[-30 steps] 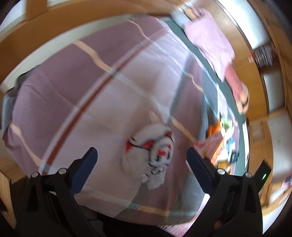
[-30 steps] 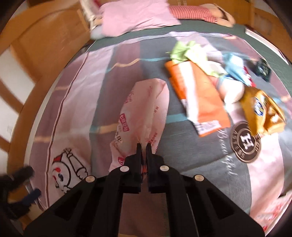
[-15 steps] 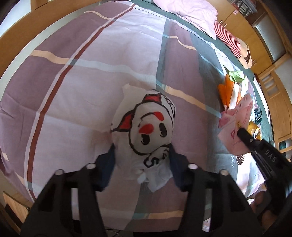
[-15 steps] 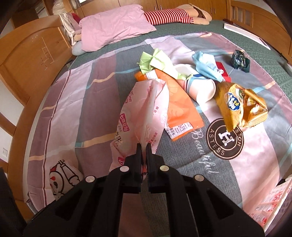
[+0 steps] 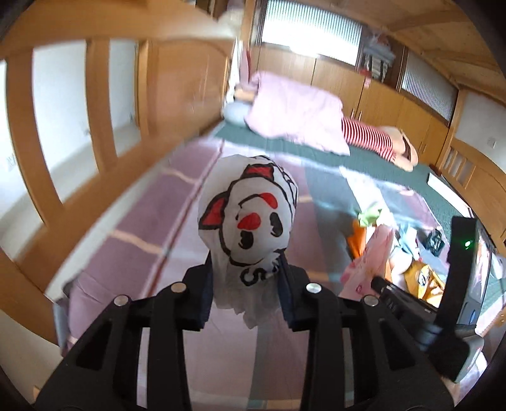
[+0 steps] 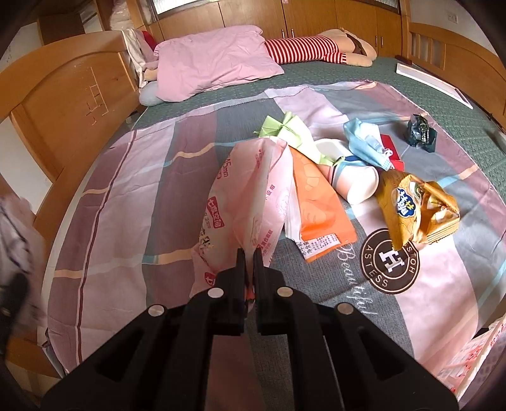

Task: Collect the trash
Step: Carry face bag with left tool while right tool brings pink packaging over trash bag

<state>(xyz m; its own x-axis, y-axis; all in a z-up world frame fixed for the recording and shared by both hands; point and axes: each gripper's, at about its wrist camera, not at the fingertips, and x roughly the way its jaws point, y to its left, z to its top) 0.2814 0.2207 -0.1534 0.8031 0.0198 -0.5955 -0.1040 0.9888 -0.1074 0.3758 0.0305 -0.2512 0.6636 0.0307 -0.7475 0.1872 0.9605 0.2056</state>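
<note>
At the centre of the left wrist view, the left gripper [image 5: 245, 286] is closing on the neck of a crumpled white bag with a cartoon face [image 5: 246, 218], lifted clear of the bedspread [image 5: 132, 253]. It looks light, soft and slippery, best pinched at the gathered neck. The right gripper [image 6: 249, 268] is clamped on a limp pink plastic bag [image 6: 249, 193].

Bright window [image 5: 310, 28] daylight; left view motion-blurred, fisheye-warped edges.
</note>
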